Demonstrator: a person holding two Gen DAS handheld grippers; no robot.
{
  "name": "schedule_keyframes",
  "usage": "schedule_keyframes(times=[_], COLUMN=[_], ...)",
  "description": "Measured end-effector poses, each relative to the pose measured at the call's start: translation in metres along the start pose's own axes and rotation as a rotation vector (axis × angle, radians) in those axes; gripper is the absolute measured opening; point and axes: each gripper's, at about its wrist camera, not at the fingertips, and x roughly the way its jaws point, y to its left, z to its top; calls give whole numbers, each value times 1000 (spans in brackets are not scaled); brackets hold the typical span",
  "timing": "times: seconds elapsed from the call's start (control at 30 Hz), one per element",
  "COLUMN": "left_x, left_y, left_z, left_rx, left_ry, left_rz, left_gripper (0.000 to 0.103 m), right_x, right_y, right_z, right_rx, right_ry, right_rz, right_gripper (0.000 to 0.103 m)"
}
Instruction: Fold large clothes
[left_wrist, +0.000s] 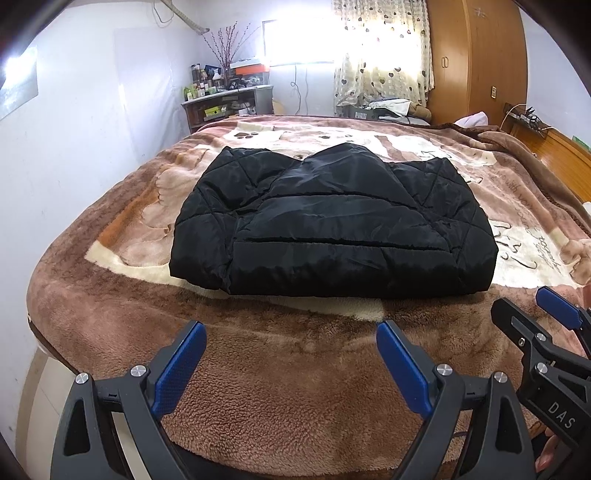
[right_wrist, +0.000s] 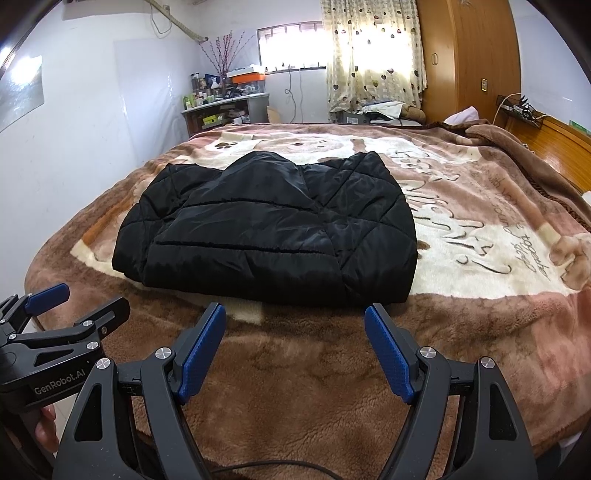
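Note:
A black quilted jacket (left_wrist: 332, 221) lies folded into a thick rectangle on the bed, also seen left of centre in the right wrist view as the jacket (right_wrist: 266, 229). My left gripper (left_wrist: 291, 328) hovers open over the brown blanket, a short way in front of the jacket's near edge, with nothing between its blue pads. My right gripper (right_wrist: 295, 312) is open too, close to the jacket's near right corner and not touching it. Each gripper shows in the other's view: the right gripper (left_wrist: 532, 306) at the right edge, the left gripper (right_wrist: 88, 295) at the left edge.
The bed is covered by a plush brown and cream blanket (left_wrist: 258, 387) with bear and lettering print. A white wall runs along the left. A cluttered shelf (left_wrist: 225, 99), a curtained window and a wooden wardrobe (left_wrist: 476, 59) stand beyond the bed. A wooden headboard (right_wrist: 554, 144) is at right.

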Motion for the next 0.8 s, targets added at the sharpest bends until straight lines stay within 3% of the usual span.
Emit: schedule_keyframes(times=[0.8], left_x=[3], left_y=[1], left_z=[-3], left_rx=[-4], left_ry=[14], left_rz=[-5], left_gripper=[94], right_x=[1], right_y=[1], right_z=[-2], right_rx=[8], right_ry=[6], right_rz=[-2], right_gripper=[77])
